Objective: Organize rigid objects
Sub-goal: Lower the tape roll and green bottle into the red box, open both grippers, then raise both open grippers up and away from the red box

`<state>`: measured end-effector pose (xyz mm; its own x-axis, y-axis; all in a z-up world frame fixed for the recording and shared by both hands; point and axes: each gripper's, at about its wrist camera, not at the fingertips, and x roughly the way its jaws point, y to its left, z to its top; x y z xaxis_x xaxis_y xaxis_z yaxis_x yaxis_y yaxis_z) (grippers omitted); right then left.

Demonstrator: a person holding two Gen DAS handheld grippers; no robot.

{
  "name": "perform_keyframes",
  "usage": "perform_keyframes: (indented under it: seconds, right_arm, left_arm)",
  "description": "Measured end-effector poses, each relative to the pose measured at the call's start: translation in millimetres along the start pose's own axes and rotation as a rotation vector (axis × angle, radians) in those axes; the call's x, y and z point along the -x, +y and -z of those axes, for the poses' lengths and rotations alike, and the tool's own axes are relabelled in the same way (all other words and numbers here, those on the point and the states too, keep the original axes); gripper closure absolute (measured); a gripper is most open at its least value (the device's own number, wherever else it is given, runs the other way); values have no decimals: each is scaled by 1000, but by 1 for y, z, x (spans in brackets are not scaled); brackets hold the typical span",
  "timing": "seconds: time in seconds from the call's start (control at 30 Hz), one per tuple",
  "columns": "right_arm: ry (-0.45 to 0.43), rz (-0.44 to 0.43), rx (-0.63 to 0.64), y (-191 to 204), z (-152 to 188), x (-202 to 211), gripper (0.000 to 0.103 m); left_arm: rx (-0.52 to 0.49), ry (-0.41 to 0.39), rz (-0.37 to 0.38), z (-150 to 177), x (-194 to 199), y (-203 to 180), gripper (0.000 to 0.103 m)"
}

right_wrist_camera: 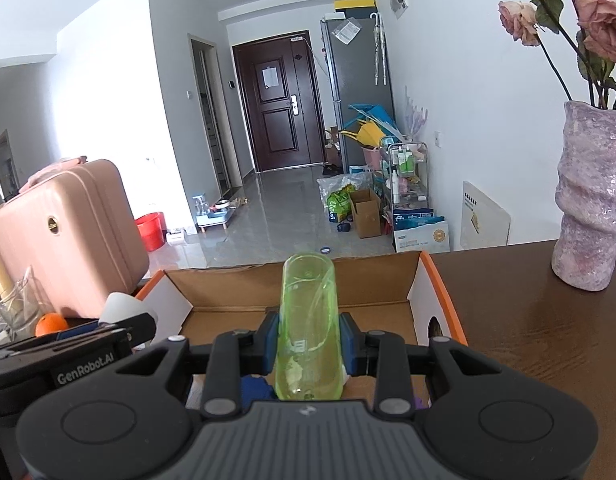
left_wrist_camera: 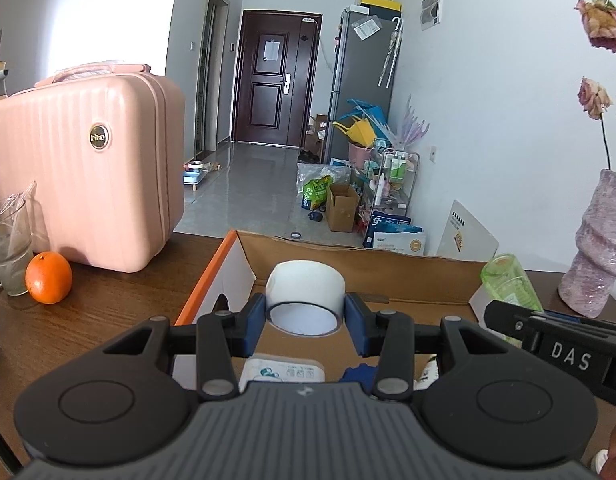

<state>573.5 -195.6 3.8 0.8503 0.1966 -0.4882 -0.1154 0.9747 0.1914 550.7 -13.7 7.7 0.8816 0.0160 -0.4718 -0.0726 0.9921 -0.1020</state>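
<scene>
Left of the cardboard box (left_wrist_camera: 388,270), only the left wrist view shows the whole orange (left_wrist_camera: 49,277) by the pink suitcase (left_wrist_camera: 84,168); only the right wrist view shows the red bucket (right_wrist_camera: 151,230) on the floor past the box. Over the box, the left gripper (left_wrist_camera: 306,316) is clamped on a white roll of tape (left_wrist_camera: 305,296), its round hole facing the camera. To its right, also over the box, the right gripper (right_wrist_camera: 308,346) is clamped on a see-through green cup (right_wrist_camera: 308,328), its long side pointing away along the fingers.
</scene>
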Motion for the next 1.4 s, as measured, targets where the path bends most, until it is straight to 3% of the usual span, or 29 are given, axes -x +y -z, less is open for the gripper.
perform_keyframes:
  seconds: [0.67, 0.7, 0.77, 0.8, 0.83, 0.87, 0.93, 1.4]
  right_arm:
    - [47, 38, -25, -6, -7, -33, 73]
    - [50, 44, -26, -6, -7, -34, 73]
    - [70, 57, -20, -4, -7, -35, 72]
    - [72, 66, -16, -4, -7, -35, 68]
    - [75, 80, -18, -5, -7, -35, 51]
    - [69, 95, -23, -6, -7, -34, 26]
    - [51, 115, -25, -7, -8, -32, 8]
    - [70, 128, 12, -3, -4, -32, 3]
  left_arm:
    - [-25, 56, -26, -2, -40, 1, 59]
    - [-23, 65, -14, -2, -40, 2, 57]
    - [-18, 70, -16, -4, -39, 2, 42]
    - [-19, 61, -26, -4, -37, 2, 25]
    - [-18, 50, -39, -4, -36, 2, 12]
    - [-16, 40, -50, -5, -34, 3, 9]
    - [-9, 32, -63, -7, -32, 5, 0]
    - [-5, 46, -91, -7, -34, 11, 0]
